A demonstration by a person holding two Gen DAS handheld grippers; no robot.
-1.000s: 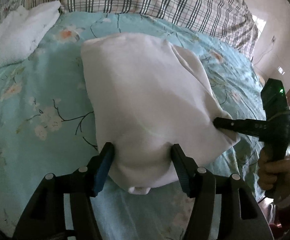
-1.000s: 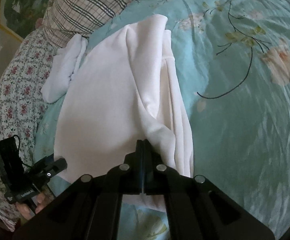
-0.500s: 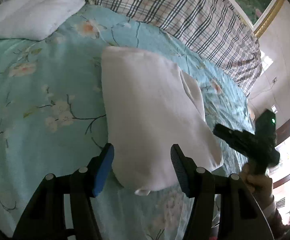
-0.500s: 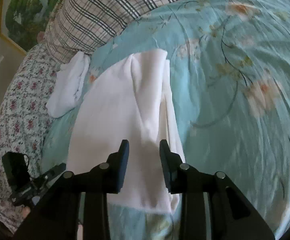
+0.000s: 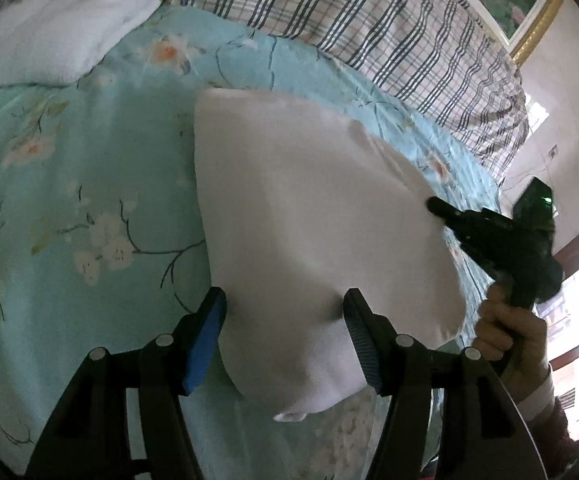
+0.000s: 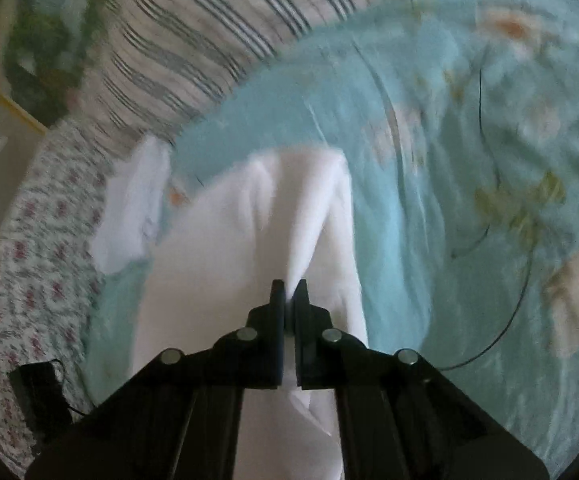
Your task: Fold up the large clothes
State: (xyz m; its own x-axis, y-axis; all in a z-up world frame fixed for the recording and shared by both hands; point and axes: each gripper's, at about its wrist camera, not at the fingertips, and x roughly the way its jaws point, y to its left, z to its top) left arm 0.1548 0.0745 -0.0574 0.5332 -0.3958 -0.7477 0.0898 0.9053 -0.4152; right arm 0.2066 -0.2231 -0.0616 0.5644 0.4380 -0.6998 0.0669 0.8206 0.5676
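Here the right gripper (image 6: pixel 289 292) pinches the white garment (image 5: pixel 309 220) to lift its fold; the left gripper (image 5: pixel 285 312) straddles the near edge, unclamped

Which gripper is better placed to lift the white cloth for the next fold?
Probably the right gripper: it is shut on a ridge of the white cloth. The left gripper is open, with the cloth's near end between its fingers.
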